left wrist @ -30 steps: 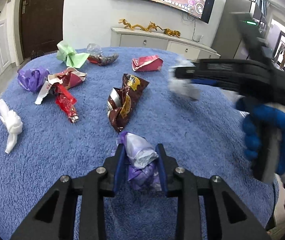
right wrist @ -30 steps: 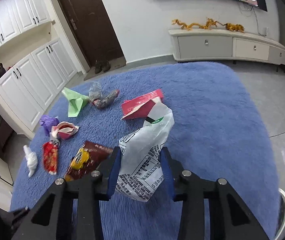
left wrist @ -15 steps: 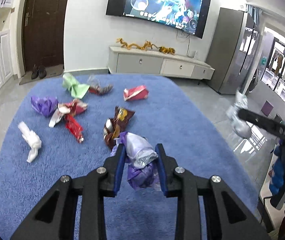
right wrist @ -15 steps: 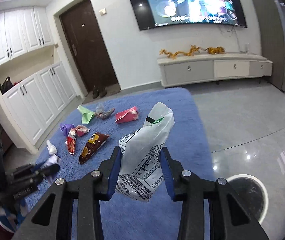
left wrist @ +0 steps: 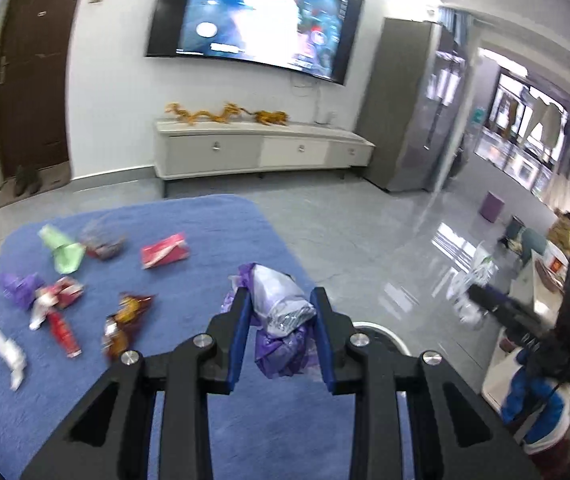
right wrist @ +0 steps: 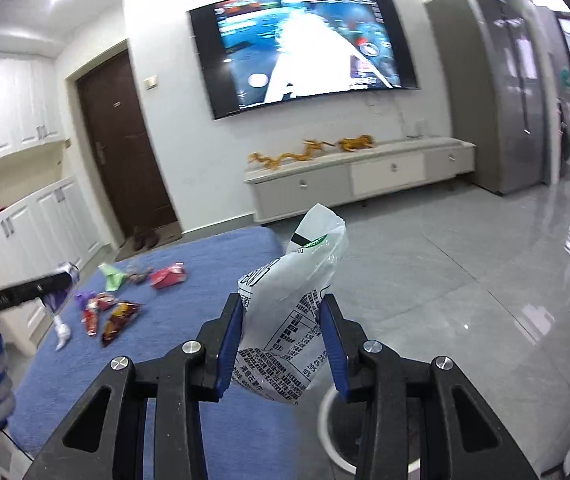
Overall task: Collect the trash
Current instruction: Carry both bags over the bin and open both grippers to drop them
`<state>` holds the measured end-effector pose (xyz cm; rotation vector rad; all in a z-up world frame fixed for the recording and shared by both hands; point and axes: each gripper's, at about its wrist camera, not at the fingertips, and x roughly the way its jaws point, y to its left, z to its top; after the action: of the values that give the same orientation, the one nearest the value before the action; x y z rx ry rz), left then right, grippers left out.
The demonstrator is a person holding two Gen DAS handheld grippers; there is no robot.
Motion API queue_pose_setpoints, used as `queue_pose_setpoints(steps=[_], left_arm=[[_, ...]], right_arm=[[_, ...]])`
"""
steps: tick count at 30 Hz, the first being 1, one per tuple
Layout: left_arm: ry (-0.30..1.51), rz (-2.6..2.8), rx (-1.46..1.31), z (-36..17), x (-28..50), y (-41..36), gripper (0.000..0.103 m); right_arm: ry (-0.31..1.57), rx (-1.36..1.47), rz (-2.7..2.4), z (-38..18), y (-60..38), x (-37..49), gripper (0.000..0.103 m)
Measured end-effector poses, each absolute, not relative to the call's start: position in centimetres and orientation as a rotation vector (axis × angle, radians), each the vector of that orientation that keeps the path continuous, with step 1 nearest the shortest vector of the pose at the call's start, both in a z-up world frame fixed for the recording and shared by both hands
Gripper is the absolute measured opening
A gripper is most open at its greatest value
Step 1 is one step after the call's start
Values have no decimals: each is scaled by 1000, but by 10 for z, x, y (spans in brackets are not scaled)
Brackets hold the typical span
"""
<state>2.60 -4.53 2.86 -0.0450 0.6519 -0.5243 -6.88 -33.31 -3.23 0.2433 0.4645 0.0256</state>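
My left gripper (left wrist: 281, 312) is shut on a crumpled purple and silver wrapper (left wrist: 283, 320), held high above the blue rug (left wrist: 205, 240). My right gripper (right wrist: 281, 320) is shut on a white printed plastic bag (right wrist: 293, 320), held above a white-rimmed bin (right wrist: 327, 428) at the rug's right edge. The bin rim also shows in the left wrist view (left wrist: 385, 334), behind the left fingers. Several wrappers lie on the rug: a red packet (left wrist: 164, 250), a green one (left wrist: 63, 250), a brown snack bag (left wrist: 123, 326).
A TV cabinet (left wrist: 261, 152) stands against the far wall under a wall TV (left wrist: 253, 20). Glossy grey floor (right wrist: 465, 280) lies right of the rug. White cupboards (right wrist: 45, 220) and a dark door (right wrist: 125, 152) are at the left. A grey fridge (left wrist: 405, 120) stands at the right.
Both grippers have risen and swung right, away from the rug's middle, still holding their trash. The bin has come into view beneath them.
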Motion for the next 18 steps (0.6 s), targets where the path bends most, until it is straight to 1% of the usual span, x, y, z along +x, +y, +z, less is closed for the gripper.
queue_pose_setpoints(steps=[9,18], left_arm=[[781,-704,61,14,54,-170,29],[984,-786,165,-57,100,-276,31]], right_arm=[[542,357,-82,-82,-409,-70,37],[706,459,-100,-149,-439,-36,40]])
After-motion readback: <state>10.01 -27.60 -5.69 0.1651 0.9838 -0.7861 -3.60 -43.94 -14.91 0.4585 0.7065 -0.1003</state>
